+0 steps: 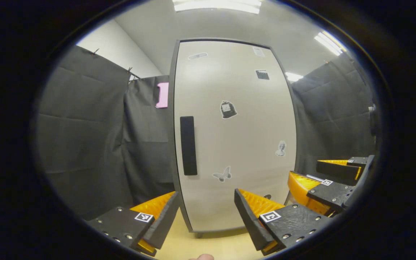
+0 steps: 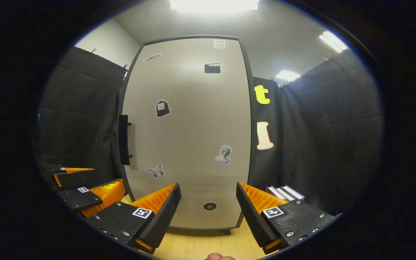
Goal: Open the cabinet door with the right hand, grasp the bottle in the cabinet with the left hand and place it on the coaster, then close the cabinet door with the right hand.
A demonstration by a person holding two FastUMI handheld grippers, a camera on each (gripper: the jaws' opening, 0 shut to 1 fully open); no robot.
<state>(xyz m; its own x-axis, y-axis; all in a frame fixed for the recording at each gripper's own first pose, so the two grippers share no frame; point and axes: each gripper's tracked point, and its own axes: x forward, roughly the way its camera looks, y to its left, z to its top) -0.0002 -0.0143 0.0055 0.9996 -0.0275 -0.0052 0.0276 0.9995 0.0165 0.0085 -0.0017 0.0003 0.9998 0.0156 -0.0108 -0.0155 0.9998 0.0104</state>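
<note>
A tall pale cabinet (image 1: 229,137) (image 2: 190,126) stands ahead with its door shut and several stickers on it. Its dark vertical handle (image 1: 188,145) (image 2: 124,139) runs along the door's left edge. My left gripper (image 1: 205,213) is open, a short way in front of the lower door, with nothing between its fingers. My right gripper (image 2: 208,207) is open too, facing the lower door. In the left gripper view the right gripper (image 1: 329,180) shows at the right edge. In the right gripper view the left gripper (image 2: 85,184) shows at the lower left.
Black cloth walls close in on both sides of the cabinet. A light wooden tabletop (image 2: 200,245) (image 1: 211,245) lies below the grippers. Several books (image 2: 285,193) lie to the right of the cabinet's foot.
</note>
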